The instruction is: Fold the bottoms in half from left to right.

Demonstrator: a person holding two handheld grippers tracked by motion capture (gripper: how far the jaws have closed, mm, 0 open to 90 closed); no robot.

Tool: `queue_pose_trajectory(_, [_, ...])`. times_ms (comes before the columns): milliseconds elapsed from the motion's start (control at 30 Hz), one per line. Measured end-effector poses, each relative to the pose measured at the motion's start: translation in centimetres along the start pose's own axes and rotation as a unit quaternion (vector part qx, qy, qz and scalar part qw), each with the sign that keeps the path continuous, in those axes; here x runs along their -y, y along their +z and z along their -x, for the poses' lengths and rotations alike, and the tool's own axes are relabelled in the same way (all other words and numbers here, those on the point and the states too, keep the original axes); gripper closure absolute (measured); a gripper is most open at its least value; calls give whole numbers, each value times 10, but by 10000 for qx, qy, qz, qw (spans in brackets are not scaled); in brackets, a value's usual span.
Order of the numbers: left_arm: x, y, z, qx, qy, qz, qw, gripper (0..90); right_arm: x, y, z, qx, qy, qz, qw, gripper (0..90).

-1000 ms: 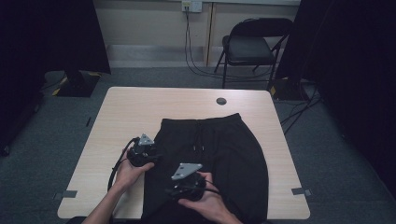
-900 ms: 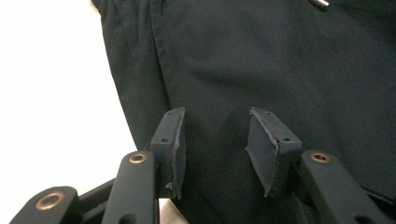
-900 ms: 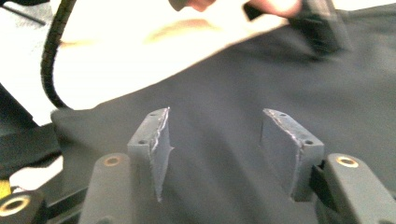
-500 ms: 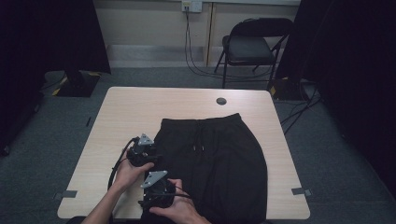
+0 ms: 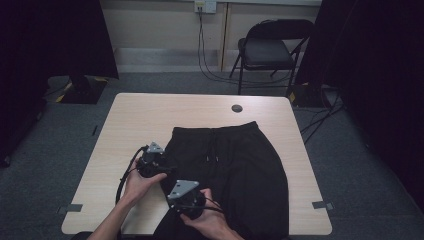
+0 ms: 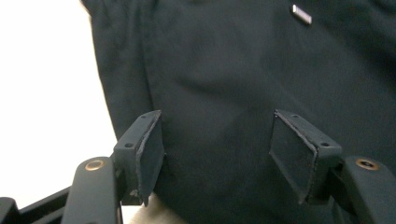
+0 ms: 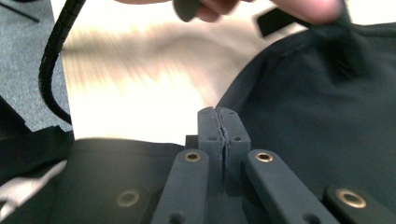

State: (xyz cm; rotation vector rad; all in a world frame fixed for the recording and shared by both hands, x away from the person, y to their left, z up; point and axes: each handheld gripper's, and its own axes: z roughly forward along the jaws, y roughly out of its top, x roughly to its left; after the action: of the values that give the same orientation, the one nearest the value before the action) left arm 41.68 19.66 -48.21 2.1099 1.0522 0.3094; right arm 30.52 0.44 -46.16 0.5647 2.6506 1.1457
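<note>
Black drawstring trousers point(image 5: 235, 170) lie flat on the pale wooden table point(image 5: 150, 115), waistband at the far end. My left gripper point(image 5: 166, 170) rests at the garment's left edge. In the left gripper view its jaws point(image 6: 215, 140) stand wide apart over the dark cloth point(image 6: 233, 60) and have just been opening; the pads point(image 6: 149, 144) press on nothing. My right gripper point(image 5: 178, 198) is nearer the front edge, by the lower left part of the trousers. Its jaws point(image 7: 217, 116) have just closed and meet flat, with no cloth seen between them, and black fabric point(image 7: 303, 93) lies beyond.
A small dark round disc point(image 5: 236, 108) sits near the table's far edge. A black folding chair point(image 5: 267, 47) stands behind the table. The left gripper's ribbed cable point(image 7: 53, 60) loops over the bare tabletop on the left. Grey carpet surrounds the table.
My right gripper swung left toward the left hand, then came back a little to the right. The left hand stayed where it was.
</note>
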Motion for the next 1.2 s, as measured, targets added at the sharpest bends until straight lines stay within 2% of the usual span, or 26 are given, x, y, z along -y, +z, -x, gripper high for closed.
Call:
queue_pose_trajectory(33, [-1,-2,1,-32,10,74,10000,350,8,-12,6,181,-63,-57,9998,895])
queue_pose_trajectory(67, [-1,-2,1,-32,10,74,10000,352,8,-12,6,181,-63,-57,9998,895])
queue_pose_trajectory(100, [-1,-1,4,-4,37,36,10000,358,23,-20,13,283,38,-122,9995,895])
queue_pose_trajectory(167, [-1,3,9,40,147,-91,9998,366,37,-21,17,259,243,-146,9993,893])
queue_pose_trajectory(233, [-1,5,12,17,232,-196,9995,372,41,-21,17,257,301,-138,9991,885])
queue_pose_trajectory(267, [-1,7,15,-17,295,-287,9992,384,46,-21,17,258,351,-108,9990,848])
queue_pose_trajectory(300, [0,10,19,-105,449,-362,9983,390,49,-18,16,256,338,-96,9991,734])
queue_pose_trajectory(333, [0,10,19,-105,449,-362,9983,392,49,-18,16,256,338,-96,9991,734])
queue_pose_trajectory(367, [2,12,21,-182,532,-356,9978,395,45,-15,17,309,359,-17,9989,615])
queue_pose_trajectory(400, [2,12,21,-182,532,-356,9978,396,45,-15,17,309,359,-17,9989,615])
queue_pose_trajectory(433, [2,12,21,-170,491,-327,9981,395,40,-10,20,320,488,74,9983,530])
queue_pose_trajectory(533, [3,11,21,-170,498,-336,9980,395,36,-4,23,349,549,117,9978,498])
queue_pose_trajectory(600, [4,12,21,-174,464,-277,9984,394,34,9,26,312,647,-62,9974,465])
queue_pose_trajectory(667, [4,12,21,-173,474,-277,9983,394,34,10,26,251,718,-72,9971,469])
queue_pose_trajectory(700, [3,12,20,-170,501,-300,9981,393,33,14,21,125,662,-104,9977,524])
queue_pose_trajectory(767, [2,11,19,-129,514,-349,9980,392,32,14,19,32,625,-95,9980,546])
queue_pose_trajectory(800, [-3,7,16,-99,494,-337,9982,395,30,15,12,-63,468,-108,9988,724])
queue_pose_trajectory(867, [-5,5,15,-120,457,-193,9987,397,29,14,7,-77,348,-103,9993,808])
queue_pose_trajectory(900, [-10,-2,9,-218,401,-12,9990,397,29,14,7,-77,348,-103,9993,808])
queue_pose_trajectory(933, [-14,-7,0,-273,175,105,9994,395,29,13,5,-11,169,-156,9997,885])
queue_pose_trajectory(1000, [-16,-8,-6,-320,131,72,9994,379,29,13,5,-49,179,-173,9997,891])
queue_pose_trajectory(1033, [-18,-6,-17,-475,69,118,9988,374,28,13,7,-60,201,-169,9996,895])
queue_pose_trajectory(1067, [-18,-6,-17,-475,69,118,9988,367,28,13,7,-60,201,-169,9996,895])
queue_pose_trajectory(1100, [-16,3,-25,-542,-193,6,9983,364,29,14,5,-17,178,-151,9997,896])
queue_pose_trajectory(1133, [-14,7,-28,-506,-198,-87,9985,352,29,14,5,-12,194,-143,9997,895])
queue_pose_trajectory(1200, [-10,14,-32,-335,-435,-182,9983,352,29,14,5,-28,202,-141,9997,895])
